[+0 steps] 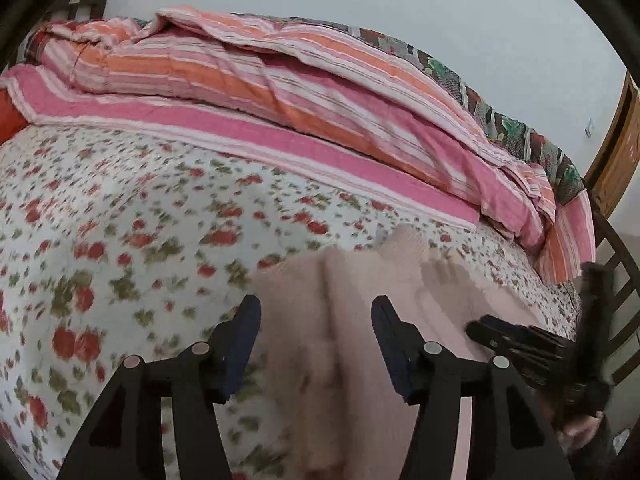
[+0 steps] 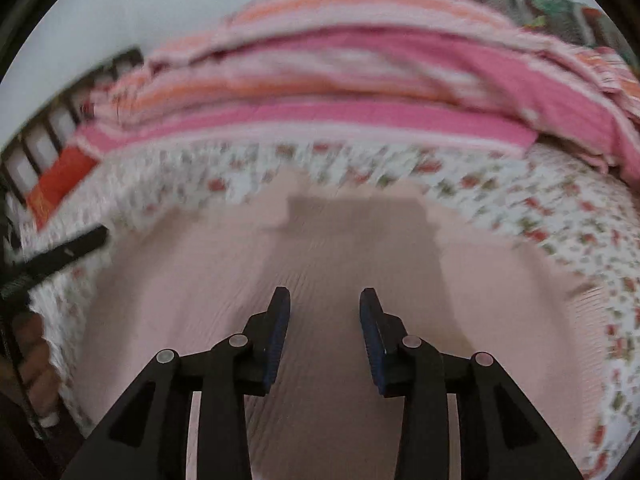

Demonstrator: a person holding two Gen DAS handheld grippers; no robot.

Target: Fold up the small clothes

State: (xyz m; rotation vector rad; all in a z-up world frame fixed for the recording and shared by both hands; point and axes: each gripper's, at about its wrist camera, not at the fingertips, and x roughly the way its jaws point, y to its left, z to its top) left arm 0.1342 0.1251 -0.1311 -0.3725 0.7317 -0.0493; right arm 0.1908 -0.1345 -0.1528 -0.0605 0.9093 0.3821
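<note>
A pale pink knit garment (image 1: 400,288) lies spread on the floral bedsheet (image 1: 120,208). In the left wrist view its left edge runs under my left gripper (image 1: 316,306), whose jaws stand open with only cloth seen below them. In the right wrist view the same garment (image 2: 320,240) fills the middle, flat and blurred. My right gripper (image 2: 325,298) hovers over it, open, with nothing pinched between its pads. The right gripper (image 1: 520,340) also shows at the right of the left wrist view, and the left gripper (image 2: 68,254) at the left edge of the right wrist view.
A pink and orange striped quilt (image 1: 280,80) is bunched along the far side of the bed. A dark slatted bed frame (image 2: 44,140) and a red item (image 2: 60,184) sit at the left end. A wooden door (image 1: 616,152) stands at the right. A hand (image 2: 36,360) holds the left tool.
</note>
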